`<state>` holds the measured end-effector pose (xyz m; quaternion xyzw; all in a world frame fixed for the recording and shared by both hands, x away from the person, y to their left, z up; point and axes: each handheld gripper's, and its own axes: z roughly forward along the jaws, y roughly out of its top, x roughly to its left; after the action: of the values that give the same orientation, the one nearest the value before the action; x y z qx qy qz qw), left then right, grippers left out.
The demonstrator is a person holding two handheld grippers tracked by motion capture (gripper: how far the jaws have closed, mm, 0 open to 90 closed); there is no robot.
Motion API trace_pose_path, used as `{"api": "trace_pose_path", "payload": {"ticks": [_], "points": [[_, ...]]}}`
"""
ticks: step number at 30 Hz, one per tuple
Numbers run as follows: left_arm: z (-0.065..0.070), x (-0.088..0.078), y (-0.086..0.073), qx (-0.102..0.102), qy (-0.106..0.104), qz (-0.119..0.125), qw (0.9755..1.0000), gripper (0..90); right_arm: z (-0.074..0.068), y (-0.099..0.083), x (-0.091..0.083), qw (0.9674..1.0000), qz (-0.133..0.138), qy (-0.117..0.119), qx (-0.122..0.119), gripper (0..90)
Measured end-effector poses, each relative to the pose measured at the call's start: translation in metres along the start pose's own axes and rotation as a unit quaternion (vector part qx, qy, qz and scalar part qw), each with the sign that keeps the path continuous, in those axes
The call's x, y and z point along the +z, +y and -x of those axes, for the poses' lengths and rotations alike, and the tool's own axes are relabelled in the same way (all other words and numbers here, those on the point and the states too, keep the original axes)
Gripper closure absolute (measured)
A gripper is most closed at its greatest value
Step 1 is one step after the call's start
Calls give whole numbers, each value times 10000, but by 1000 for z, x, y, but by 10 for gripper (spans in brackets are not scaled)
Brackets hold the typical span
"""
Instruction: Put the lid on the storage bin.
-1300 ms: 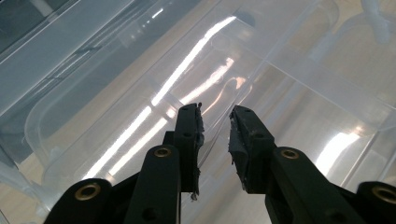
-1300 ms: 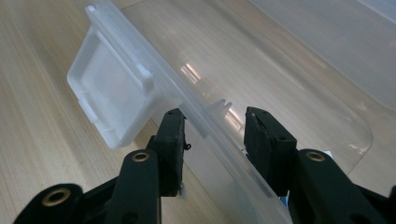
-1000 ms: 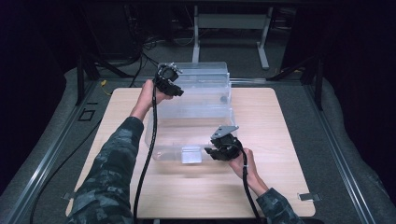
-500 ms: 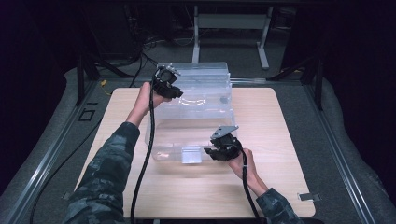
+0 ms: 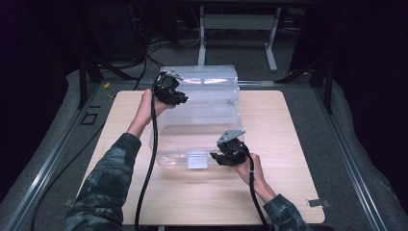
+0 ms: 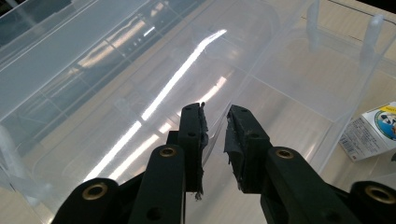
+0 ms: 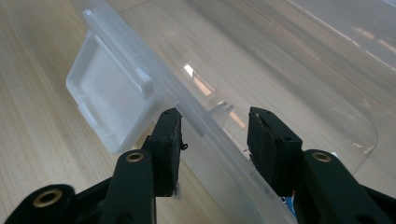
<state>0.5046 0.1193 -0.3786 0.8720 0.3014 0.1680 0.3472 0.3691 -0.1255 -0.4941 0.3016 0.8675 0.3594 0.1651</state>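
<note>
A: Clear plastic: a lidded storage box (image 5: 202, 115) stands on the wooden table (image 5: 288, 144), its lid (image 5: 192, 139) raised at the far side and sloping down toward the person. How does it differ from a second ago?

B: The left gripper (image 5: 169, 89) has carried the lid's far edge a little leftward and slightly higher, so the lid stands steeper. The right gripper (image 5: 230, 153) has kept its place at the lid's near edge, beside the white latch (image 5: 196, 160).

A: State of the fingers?

B: In the left gripper view the left gripper (image 6: 215, 130) is clenched on the thin lid edge, which passes between the two pads. In the right gripper view the right gripper (image 7: 215, 133) straddles the lid's near rim, fingers set apart; the left finger (image 7: 169, 140) lies against the rim, but whether both pads press on it cannot be told.

A: And the box's contents?

B: Through the clear wall, the left gripper view shows a small printed carton (image 6: 371, 133), white with a round blue-and-green emblem, lying at the bottom near one end. Whether anything else lies in the box cannot be told.

A: Surroundings?

B: Grey floor matting (image 5: 356, 144) borders the table; a white metal frame (image 5: 235, 21) stands beyond it in the dark.
</note>
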Motion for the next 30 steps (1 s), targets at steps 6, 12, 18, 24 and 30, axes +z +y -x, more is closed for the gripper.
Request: {"api": "trace_pose_path", "payload": {"ticks": [6,12,18,24,30], "points": [[6,-5,-2,89,29,0,10000,762,0,0,0,10000,-8,-4,13,552],[13,-12,-6,173,5,47,9998,768,-1,0,0,10000,-12,-18,12,550],[21,-18,-11,238,-3,86,9997,771,0,1,-1,9999,-115,11,12,551],[27,-24,-18,219,-28,208,9995,770,0,1,0,10000,-57,3,-3,550],[34,-30,-26,205,3,325,9993,767,0,1,0,10000,-79,8,-13,550]]}}
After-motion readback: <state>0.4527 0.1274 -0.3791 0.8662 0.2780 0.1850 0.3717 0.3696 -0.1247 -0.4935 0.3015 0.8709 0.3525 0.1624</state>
